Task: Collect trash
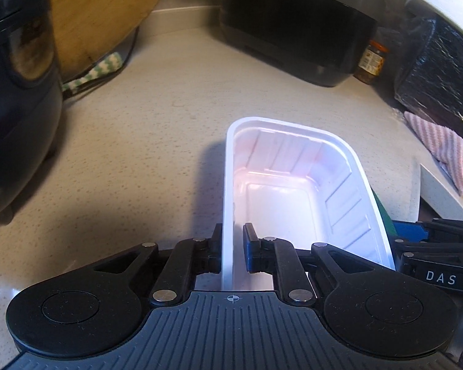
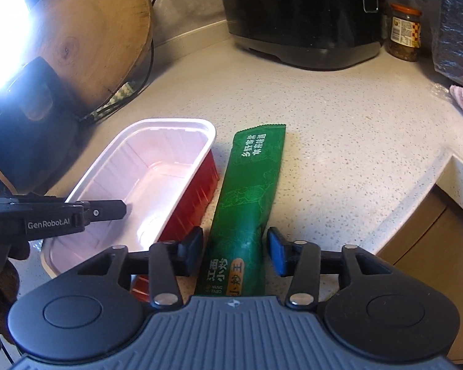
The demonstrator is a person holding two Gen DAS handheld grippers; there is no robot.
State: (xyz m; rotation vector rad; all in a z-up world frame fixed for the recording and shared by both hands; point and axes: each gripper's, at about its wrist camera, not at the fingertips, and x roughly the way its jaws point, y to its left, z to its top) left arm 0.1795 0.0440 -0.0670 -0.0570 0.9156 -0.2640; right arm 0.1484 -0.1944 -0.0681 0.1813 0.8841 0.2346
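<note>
An empty food tray, white inside and red outside (image 2: 151,182), stands on the speckled counter. My left gripper (image 1: 233,246) is shut on the tray's left rim (image 1: 227,215), one finger outside the wall and one inside; it also shows in the right wrist view (image 2: 108,211). A long green snack wrapper (image 2: 247,206) lies flat just right of the tray. My right gripper (image 2: 236,251) is open, its fingers either side of the wrapper's near end, not closed on it. The right gripper shows at the right edge of the left wrist view (image 1: 432,256).
A black rice cooker (image 2: 302,18) and a jar (image 2: 406,32) stand at the back. A round wooden board (image 2: 89,37) leans at back left beside a dark appliance (image 1: 15,92). A pink striped cloth (image 1: 444,151) lies right. The counter edge (image 2: 416,197) drops off at right.
</note>
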